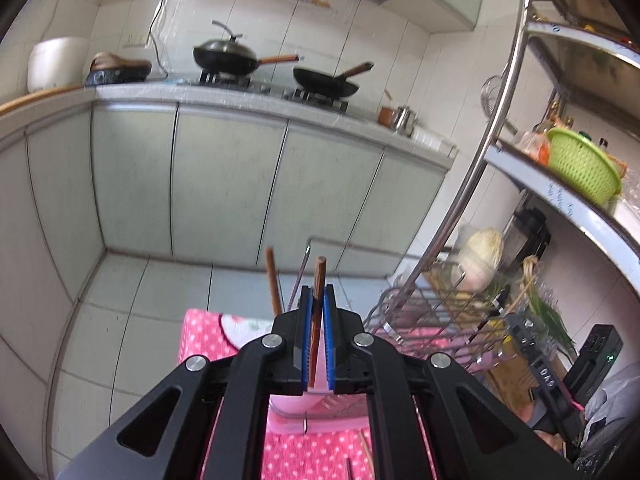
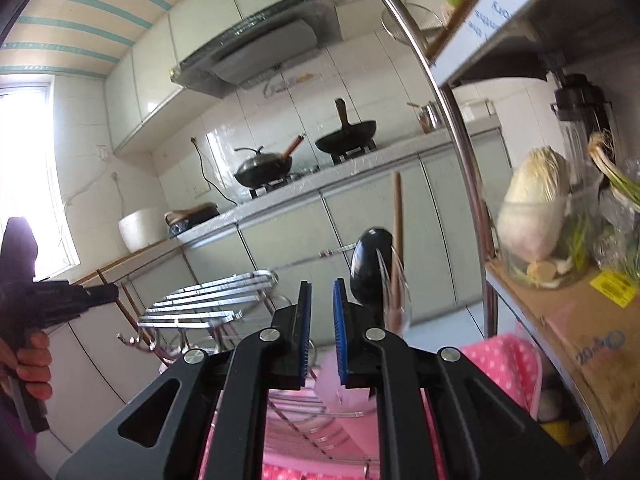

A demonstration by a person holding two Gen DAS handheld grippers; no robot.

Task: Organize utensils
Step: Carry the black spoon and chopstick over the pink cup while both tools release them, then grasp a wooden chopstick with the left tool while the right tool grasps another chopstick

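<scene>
My left gripper (image 1: 318, 300) is shut on a brown wooden chopstick (image 1: 319, 276) that stands upright between its blue pads. Just beyond it a second wooden chopstick (image 1: 273, 280) and a thin metal handle (image 1: 301, 276) stick up from a pink utensil holder (image 1: 296, 404). In the right wrist view my right gripper (image 2: 321, 300) is shut down to a narrow gap with nothing in it. Right of its pads a black spoon (image 2: 370, 264), a wooden chopstick (image 2: 397, 216) and a clear utensil (image 2: 394, 292) rise from the pink holder (image 2: 340, 376). The left gripper (image 2: 114, 291) shows at the far left, held by a hand (image 2: 32, 364).
A chrome dish rack (image 1: 432, 312) (image 2: 208, 300) stands on a pink polka-dot cloth (image 1: 204, 332). A steel shelf post (image 2: 468, 160) rises at the right, with a cabbage (image 2: 532, 204), greens and a green basket (image 1: 584, 168) on the shelves. Woks sit on the stove (image 1: 236, 80) across the tiled floor.
</scene>
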